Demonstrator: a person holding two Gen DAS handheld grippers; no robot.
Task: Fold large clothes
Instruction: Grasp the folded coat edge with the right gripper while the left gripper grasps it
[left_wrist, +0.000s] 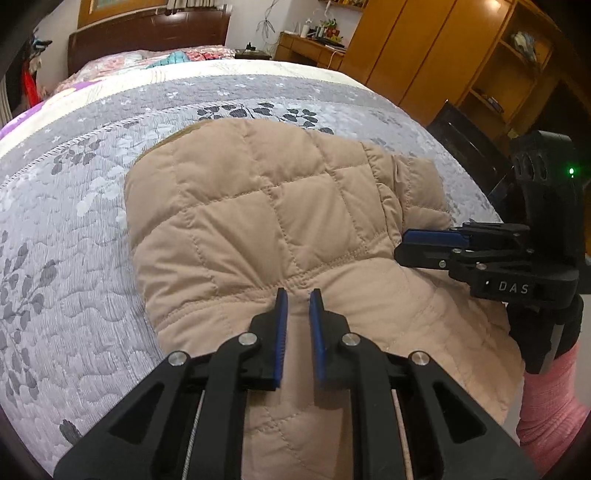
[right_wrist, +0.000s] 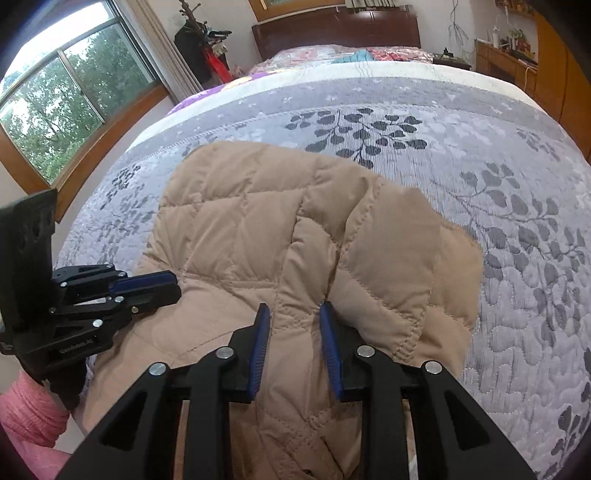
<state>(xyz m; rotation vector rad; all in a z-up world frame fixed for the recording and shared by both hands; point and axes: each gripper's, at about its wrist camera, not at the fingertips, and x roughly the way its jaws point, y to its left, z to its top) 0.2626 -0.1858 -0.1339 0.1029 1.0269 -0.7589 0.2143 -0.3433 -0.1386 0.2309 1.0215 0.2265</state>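
Observation:
A beige quilted jacket (left_wrist: 280, 206) lies on the grey leaf-patterned bedspread (left_wrist: 74, 229), its near part doubled over towards the far side. My left gripper (left_wrist: 298, 295) is shut on a fold of the jacket's near edge, and beige fabric fills the narrow gap between its blue pads. My right gripper (right_wrist: 294, 308) pinches a raised ridge of the same jacket (right_wrist: 258, 221) between its pads. The two grippers sit side by side: the right gripper (left_wrist: 406, 243) shows at the right of the left wrist view, the left gripper (right_wrist: 173, 284) at the left of the right wrist view.
The bed runs back to a dark wooden headboard (right_wrist: 336, 33), with colourful bedding in front of it. Wooden wardrobes and shelves (left_wrist: 443, 55) stand to the right of the bed, a window (right_wrist: 62, 96) to the left. Pink sleeves (left_wrist: 554, 406) show behind the grippers.

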